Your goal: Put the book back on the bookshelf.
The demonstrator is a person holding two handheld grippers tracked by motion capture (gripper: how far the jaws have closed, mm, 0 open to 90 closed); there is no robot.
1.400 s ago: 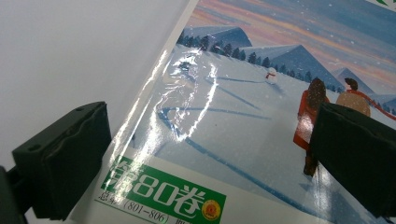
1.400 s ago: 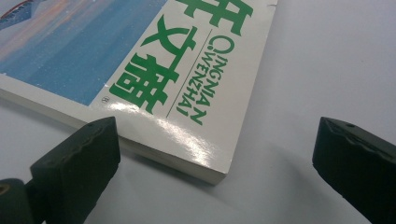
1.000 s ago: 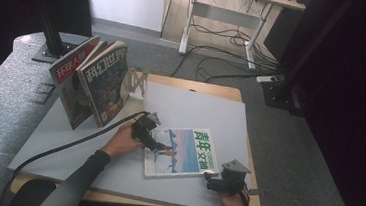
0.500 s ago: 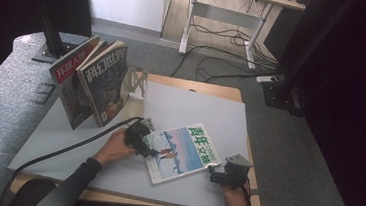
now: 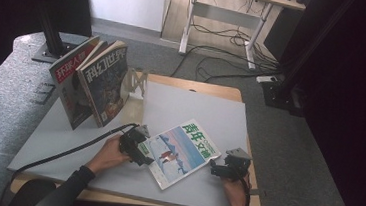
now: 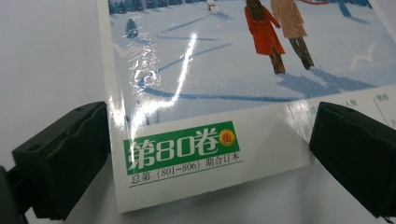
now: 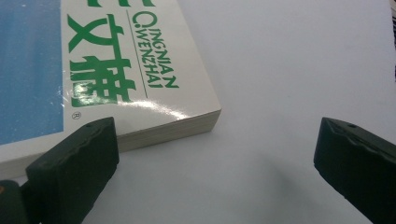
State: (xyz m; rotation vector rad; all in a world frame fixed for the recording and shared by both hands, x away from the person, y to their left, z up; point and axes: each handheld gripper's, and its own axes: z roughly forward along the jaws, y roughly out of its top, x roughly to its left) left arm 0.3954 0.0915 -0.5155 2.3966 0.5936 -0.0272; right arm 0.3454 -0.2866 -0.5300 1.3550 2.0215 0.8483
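On the grey counter (image 5: pixel 196 104), low in the frame, the magazine (image 5: pixel 181 152) lies flat between the left gripper (image 5: pixel 139 147) and right gripper (image 5: pixel 223 169), both fingers wide, so a push could skid its glossy cover away.

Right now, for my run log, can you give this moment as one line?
thing: glossy snow-scene magazine flat on grey table mat | left gripper: open, at its corner | right gripper: open, beside opposite corner | lifted: no
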